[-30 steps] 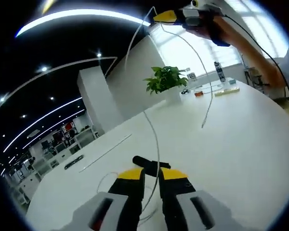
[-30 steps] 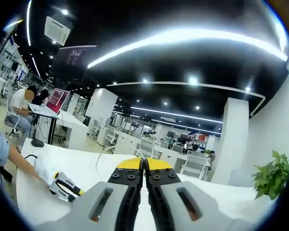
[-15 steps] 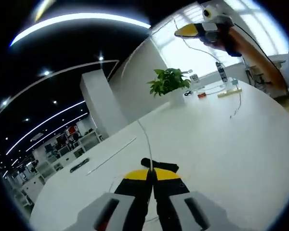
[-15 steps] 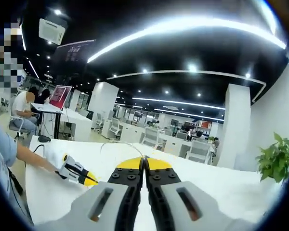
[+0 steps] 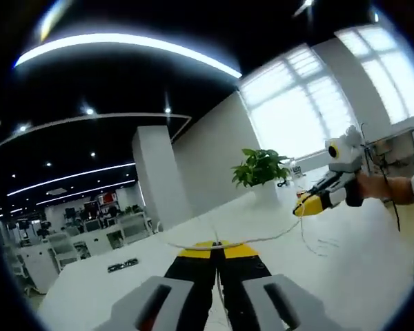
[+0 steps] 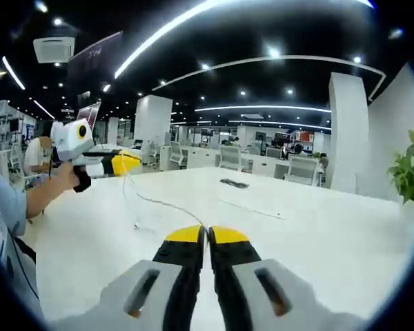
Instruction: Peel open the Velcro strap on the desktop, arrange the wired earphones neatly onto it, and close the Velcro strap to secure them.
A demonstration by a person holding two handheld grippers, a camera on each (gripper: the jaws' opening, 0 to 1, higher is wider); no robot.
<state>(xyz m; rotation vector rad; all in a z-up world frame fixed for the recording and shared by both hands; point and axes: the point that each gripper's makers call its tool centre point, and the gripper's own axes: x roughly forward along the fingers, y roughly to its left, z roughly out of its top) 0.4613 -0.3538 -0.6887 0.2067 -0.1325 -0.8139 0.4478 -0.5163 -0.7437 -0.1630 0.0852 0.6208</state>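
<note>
Stretching between the two tools, the white earphone cable (image 5: 262,236) is the thing the coming move turns on, and its long axis runs straight from one gripper to the other above the white desk (image 5: 359,276). In the left gripper view, the left gripper (image 5: 217,247) has its yellow-tipped jaws pressed together on the cable, which leaves the tips and sags away forward and to the right toward the right gripper (image 5: 305,205), held well off in that direction by a person's hand (image 5: 376,187). In the right gripper view the same line reads in reverse: the right gripper (image 6: 208,234) has its jaws together with no gap, though whether a strand is pinched there I cannot tell, and the cable (image 6: 148,200) rises forward and to the left to the left gripper (image 6: 127,161). A loose loop (image 5: 316,243) hangs just below the right tool, touching the desk. Neither view lets me place the Velcro strap, so which tool is nearer to it I cannot judge.
</note>
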